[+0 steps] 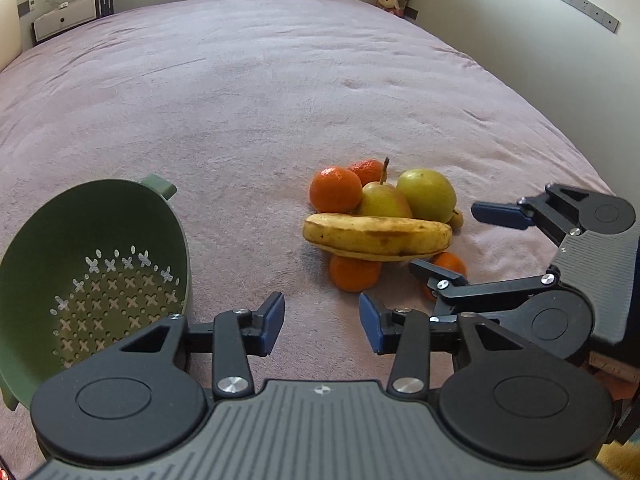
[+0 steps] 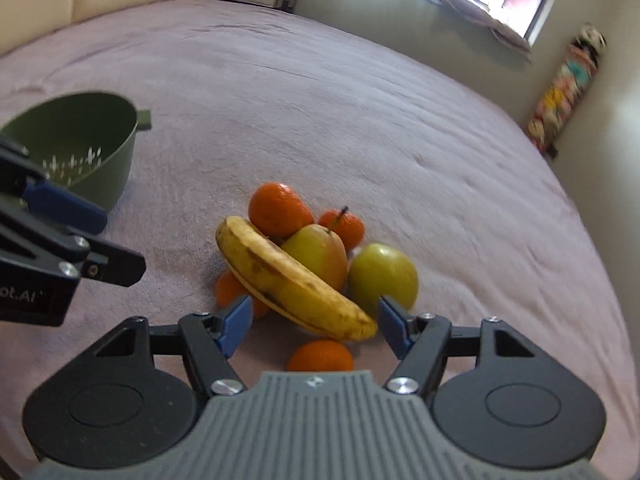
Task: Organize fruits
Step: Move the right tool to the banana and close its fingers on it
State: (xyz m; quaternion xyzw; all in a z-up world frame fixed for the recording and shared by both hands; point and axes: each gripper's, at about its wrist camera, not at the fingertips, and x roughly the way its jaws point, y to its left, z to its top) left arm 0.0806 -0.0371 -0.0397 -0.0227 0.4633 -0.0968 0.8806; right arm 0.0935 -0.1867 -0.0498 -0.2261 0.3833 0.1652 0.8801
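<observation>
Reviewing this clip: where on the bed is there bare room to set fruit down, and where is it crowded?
Bare blanket lies between the green colander and the fruit pile, and everywhere beyond both. It is crowded around the banana, where pears and oranges touch and the open right gripper closes in.

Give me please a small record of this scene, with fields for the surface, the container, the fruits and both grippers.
surface: pink blanket on a bed
container: green colander, tilted, nothing inside, apart from the fruits
fruits: one pile; banana across the top, pear, green apple, four oranges, one at the back
left gripper: open, holds nothing, over blanket
right gripper: open, one finger on each side of the banana's near end, not gripping
</observation>
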